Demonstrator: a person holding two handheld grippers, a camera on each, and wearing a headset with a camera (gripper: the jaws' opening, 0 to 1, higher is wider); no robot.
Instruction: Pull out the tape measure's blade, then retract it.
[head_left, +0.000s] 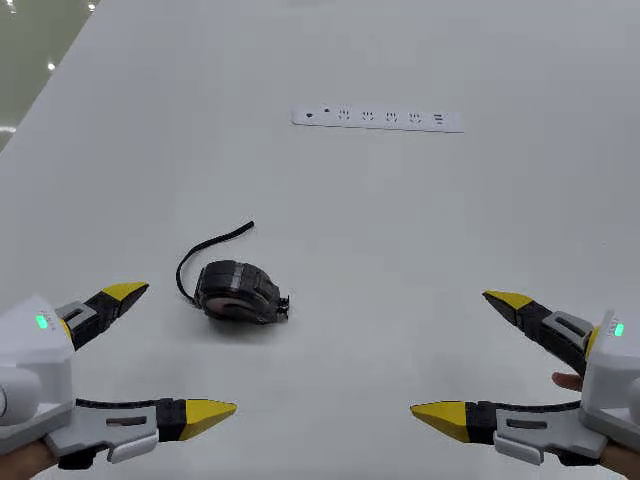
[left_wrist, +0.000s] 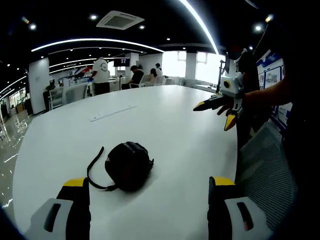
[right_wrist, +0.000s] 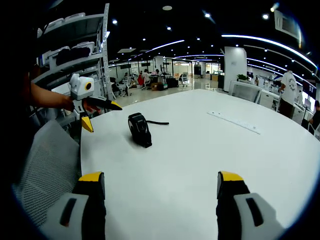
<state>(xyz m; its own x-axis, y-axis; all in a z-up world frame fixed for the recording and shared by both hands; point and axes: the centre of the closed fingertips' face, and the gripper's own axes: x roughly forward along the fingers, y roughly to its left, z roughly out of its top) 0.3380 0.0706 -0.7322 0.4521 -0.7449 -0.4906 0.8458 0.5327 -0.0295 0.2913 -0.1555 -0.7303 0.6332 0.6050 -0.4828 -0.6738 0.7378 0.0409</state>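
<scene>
A black tape measure (head_left: 240, 292) lies on the white table (head_left: 380, 220), its black wrist strap (head_left: 205, 248) curling off to the upper left. It also sits just ahead of the left jaws as the tape measure (left_wrist: 128, 165), and farther off as the tape measure (right_wrist: 139, 129). My left gripper (head_left: 180, 350) is open at the lower left, a short way left of the tape measure. At the lower right, well clear of it, my right gripper (head_left: 470, 355) is open and holds nothing. Each gripper appears in the other's view: right gripper (left_wrist: 218, 113), left gripper (right_wrist: 98, 114).
A white power strip (head_left: 377, 118) lies flat at the far middle of the table. A mesh chair back (right_wrist: 47, 160) stands near the table's edge. People sit and stand in the office behind, far from the table.
</scene>
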